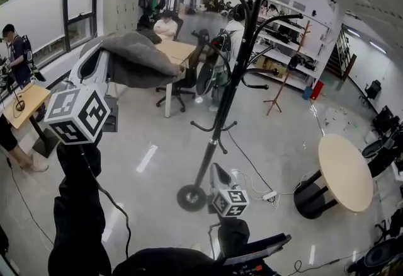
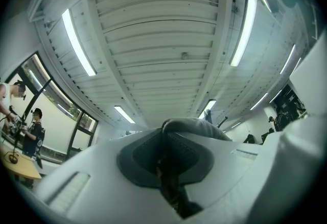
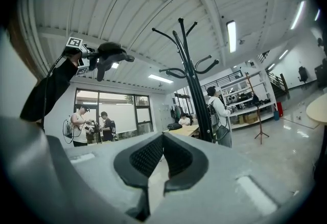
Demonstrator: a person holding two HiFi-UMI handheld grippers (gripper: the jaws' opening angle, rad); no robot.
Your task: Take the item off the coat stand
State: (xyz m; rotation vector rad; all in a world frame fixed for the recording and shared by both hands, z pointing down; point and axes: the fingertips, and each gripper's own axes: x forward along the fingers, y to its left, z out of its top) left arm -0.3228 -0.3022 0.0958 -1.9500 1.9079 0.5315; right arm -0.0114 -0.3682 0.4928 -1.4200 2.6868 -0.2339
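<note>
The black coat stand (image 1: pixel 236 73) rises in the middle of the room, and all the hooks I can see are bare. A grey fabric item (image 1: pixel 135 60) is clear of the stand, held high to its left. My left gripper (image 1: pixel 107 63) is shut on it. In the left gripper view the grey fabric (image 2: pixel 194 127) bulges beyond the gripper (image 2: pixel 164 138), with ceiling behind. My right gripper (image 1: pixel 216 171) hangs low by the stand's round base (image 1: pixel 192 198), shut and empty. The right gripper view looks past the gripper (image 3: pixel 162 138) to the stand (image 3: pixel 189 74) and the raised grey item (image 3: pixel 112 54).
A round wooden table (image 1: pixel 343 171) stands at the right. A long desk (image 1: pixel 176 51) with an office chair is behind the stand. A wooden coat stand (image 1: pixel 289 67) is farther back. A power strip and cables (image 1: pixel 267 196) lie on the floor. People stand at the left (image 1: pixel 16 48) and behind.
</note>
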